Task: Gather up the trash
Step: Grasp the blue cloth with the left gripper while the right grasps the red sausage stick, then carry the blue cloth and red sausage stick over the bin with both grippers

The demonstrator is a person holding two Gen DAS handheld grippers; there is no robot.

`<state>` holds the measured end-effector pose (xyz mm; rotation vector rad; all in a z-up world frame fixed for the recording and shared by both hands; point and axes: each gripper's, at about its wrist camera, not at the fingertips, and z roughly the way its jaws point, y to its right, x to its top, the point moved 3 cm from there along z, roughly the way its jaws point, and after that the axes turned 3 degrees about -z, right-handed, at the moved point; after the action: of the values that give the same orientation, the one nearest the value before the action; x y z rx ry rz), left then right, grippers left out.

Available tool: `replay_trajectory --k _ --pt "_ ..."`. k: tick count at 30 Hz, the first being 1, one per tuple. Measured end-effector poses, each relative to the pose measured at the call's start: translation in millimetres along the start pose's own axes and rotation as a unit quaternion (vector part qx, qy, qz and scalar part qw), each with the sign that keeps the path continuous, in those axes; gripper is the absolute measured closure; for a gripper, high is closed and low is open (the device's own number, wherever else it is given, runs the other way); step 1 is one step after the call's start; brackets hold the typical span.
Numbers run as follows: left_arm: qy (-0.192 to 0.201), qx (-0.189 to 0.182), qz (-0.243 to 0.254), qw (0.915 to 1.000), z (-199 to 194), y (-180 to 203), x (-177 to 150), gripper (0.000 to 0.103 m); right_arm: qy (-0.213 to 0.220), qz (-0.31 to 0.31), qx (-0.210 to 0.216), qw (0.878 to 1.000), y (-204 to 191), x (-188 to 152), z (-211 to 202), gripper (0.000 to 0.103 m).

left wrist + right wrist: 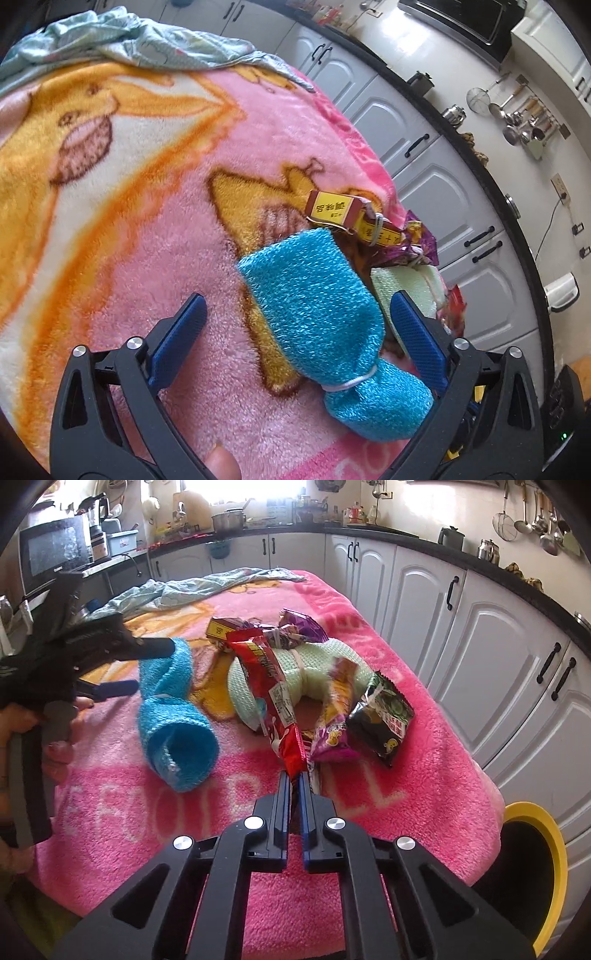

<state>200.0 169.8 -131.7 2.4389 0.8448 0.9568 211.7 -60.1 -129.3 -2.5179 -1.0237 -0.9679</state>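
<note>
Right gripper jaws are clamped on red wrapper; left gripper jaws wide around blue cloth; wrapper should be lifted clear toward bin.

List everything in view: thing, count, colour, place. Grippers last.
blanket: one, pink and orange, covers the table
blue cloth roll: one, tied with a band, left of the pile
green cloth roll: one, pale green, mid pile
red wrapper: one, pinched at its near end
purple wrapper: one, right of the red one
dark wrapper: one, black-green, pile's right edge
yellow box: one, far side of the pile
bin: one, yellow rim, beside the table
sheet: one, pale blue, far end
left gripper: open, astride the blue roll
right gripper: shut on the red wrapper
</note>
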Motion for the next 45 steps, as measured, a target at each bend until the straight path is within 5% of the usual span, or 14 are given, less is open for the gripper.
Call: replay_trajectory --k 6,11,14,20,45 --pt "0.003 0.008 -0.005 1.0 2 -3 2 0.031 0.006 0.007 0.011 1.0 -4 0 -9 0.099" --pt "-0.003 0.0 0.007 1.0 3 2 0 0.077 0.012 0.008 0.014 1.0 -8 2 -17 0.1" --pt "0.0 -0.001 0.024 0.9997 1 9 -2 0.084 0.017 0.01 0.013 1.0 -9 4 -22 0.1" --pt "0.004 -0.015 0.041 0.999 -11 17 -2 0.092 0.027 0.014 0.014 0.999 -9 6 -34 0.1" --pt "0.055 -0.089 0.145 0.9838 -81 107 -16 0.093 0.065 0.02 -0.003 0.998 3 3 -88 0.102"
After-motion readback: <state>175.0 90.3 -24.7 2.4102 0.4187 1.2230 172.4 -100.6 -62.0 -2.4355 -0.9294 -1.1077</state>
